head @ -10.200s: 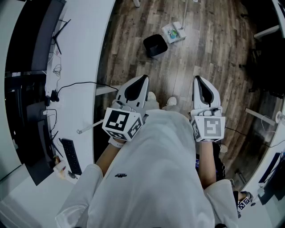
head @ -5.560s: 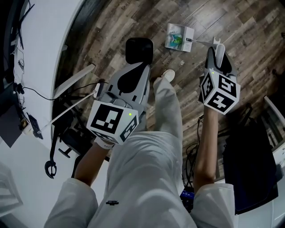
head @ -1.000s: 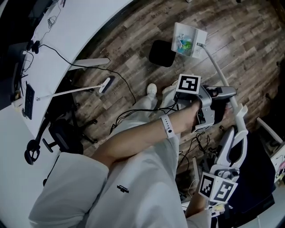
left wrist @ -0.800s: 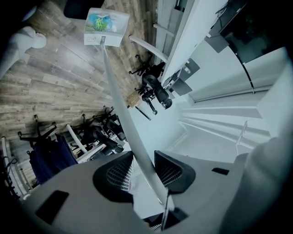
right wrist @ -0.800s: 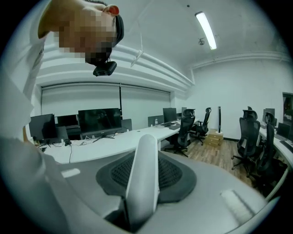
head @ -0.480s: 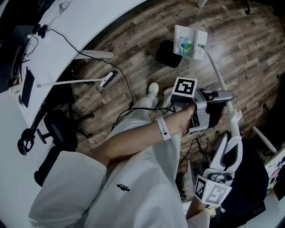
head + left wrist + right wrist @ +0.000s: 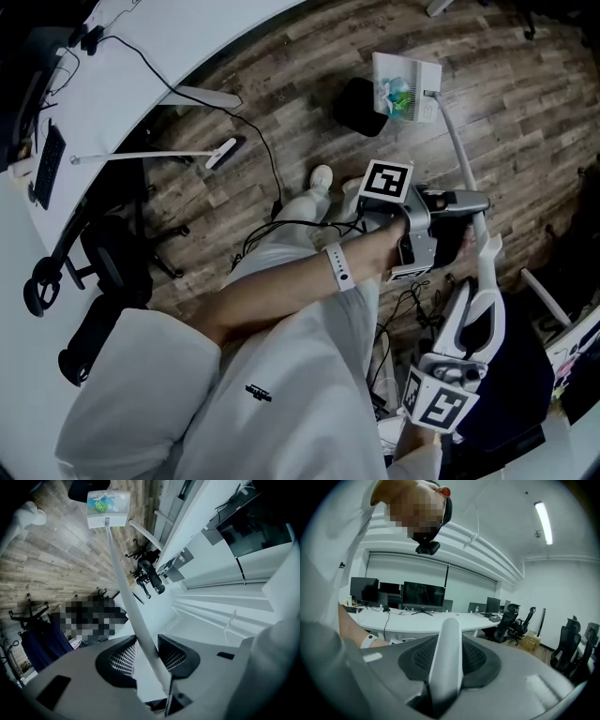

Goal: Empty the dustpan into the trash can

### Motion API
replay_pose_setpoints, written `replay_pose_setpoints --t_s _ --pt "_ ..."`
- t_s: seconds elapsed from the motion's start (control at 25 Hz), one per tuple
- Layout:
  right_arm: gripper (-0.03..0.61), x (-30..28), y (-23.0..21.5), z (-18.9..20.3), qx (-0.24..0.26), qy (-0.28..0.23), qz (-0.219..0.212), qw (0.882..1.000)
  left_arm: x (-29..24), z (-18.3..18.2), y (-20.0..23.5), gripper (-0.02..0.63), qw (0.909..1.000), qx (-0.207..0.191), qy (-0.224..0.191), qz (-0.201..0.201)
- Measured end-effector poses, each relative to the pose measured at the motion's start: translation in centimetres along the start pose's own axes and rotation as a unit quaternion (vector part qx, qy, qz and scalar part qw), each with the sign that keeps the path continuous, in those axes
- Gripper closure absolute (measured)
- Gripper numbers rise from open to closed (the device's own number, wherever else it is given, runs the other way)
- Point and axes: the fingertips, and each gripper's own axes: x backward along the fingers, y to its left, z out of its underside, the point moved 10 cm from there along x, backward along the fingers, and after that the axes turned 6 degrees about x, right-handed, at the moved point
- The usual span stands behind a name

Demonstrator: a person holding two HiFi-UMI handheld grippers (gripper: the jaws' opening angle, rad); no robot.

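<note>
The white dustpan holds colourful litter and hangs raised beside the black trash can, its left edge over the can's rim. Its long white handle runs down to both grippers. My left gripper, arm crossed over, is shut on the handle's middle. My right gripper is shut on the handle's end. In the left gripper view the handle passes between the pads toward the dustpan and the trash can. In the right gripper view the handle's end sits clamped between the pads.
A white desk curves along the left, with a white long-handled tool lying on the floor beside it. A black office chair stands at the left. Cables trail by the person's shoe.
The raised dustpan has drifted closer to the trash can, its edge now over the rim. Both grippers keep their hold on the handle and have shifted a little.
</note>
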Motion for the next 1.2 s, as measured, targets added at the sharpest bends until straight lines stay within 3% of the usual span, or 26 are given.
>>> replay_pose_setpoints --t_s 0.44,1.2 --pt "0.453 -0.8 5.2 0.6 0.088 -0.013 -0.04 0.995 4.5 -1.0 -0.1 0.471 0.9996 -0.003 -0.005 0.027" --pt "0.453 -2.2 9.4 1.5 0.151 -0.012 -0.099 0.984 9.5 -3.1 -0.4 0.476 0.9986 -0.002 0.006 0.052"
